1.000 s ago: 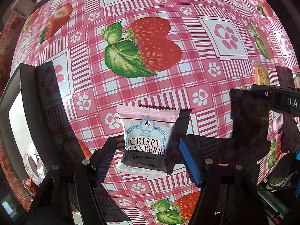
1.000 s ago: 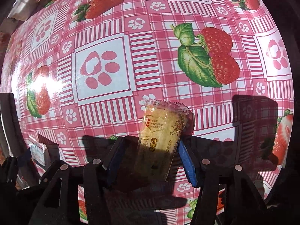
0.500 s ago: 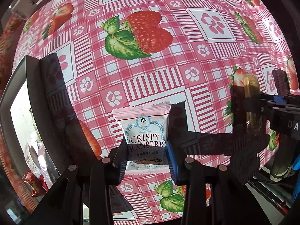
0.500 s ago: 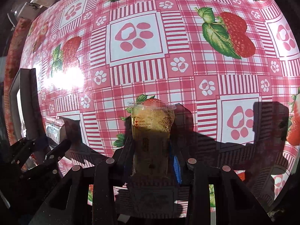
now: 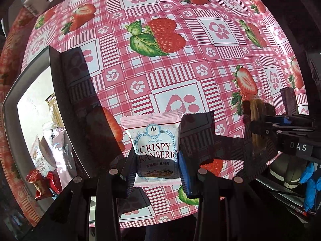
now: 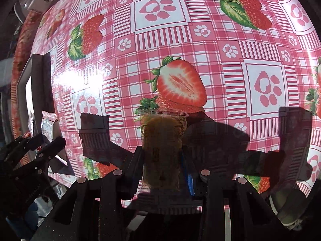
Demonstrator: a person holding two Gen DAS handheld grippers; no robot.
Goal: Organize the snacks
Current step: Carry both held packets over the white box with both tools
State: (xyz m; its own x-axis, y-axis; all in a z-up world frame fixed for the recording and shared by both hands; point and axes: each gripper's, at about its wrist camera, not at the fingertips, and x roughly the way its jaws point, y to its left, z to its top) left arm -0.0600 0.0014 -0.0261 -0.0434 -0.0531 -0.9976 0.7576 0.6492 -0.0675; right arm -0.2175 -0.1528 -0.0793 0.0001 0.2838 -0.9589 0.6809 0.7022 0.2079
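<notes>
Two grippers, each clamped on a wrapped snack, held above a pink checked tablecloth (image 5: 200, 64) printed with strawberries, raspberries and paw prints. Left gripper (image 5: 156, 166) pointed straight down, its jaws closed on the lower half of a pale pink cranberry crisp packet (image 5: 154, 144), black pad on one side and blue pad on the other pressing the wrapper's edges. Packet upright between the fingers, label facing the camera, lifted clear of the cloth and casting a dark shadow just to its right. Right gripper (image 6: 162, 166) likewise shut on a clear-wrapped yellow-brown snack (image 6: 162, 148), held upright with its crimped top edge overlapping the printed halved strawberry beneath. Seen from the left wrist, right gripper (image 5: 266, 128) at the far right, snack gripped and hanging beside a strawberry print. Seen from the right wrist, left gripper (image 6: 48, 140) at the far left with the pink packet's top showing. Dark-rimmed tray (image 5: 58, 92) at the left edge of the table, just beside the left gripper, already holding several wrapped snacks (image 5: 48, 156), among them a red packet (image 5: 39, 186) near its lower corner. Blue glove (image 5: 311, 184) visible at the lower right. White containers (image 5: 36, 2) at the table's far edge.
</notes>
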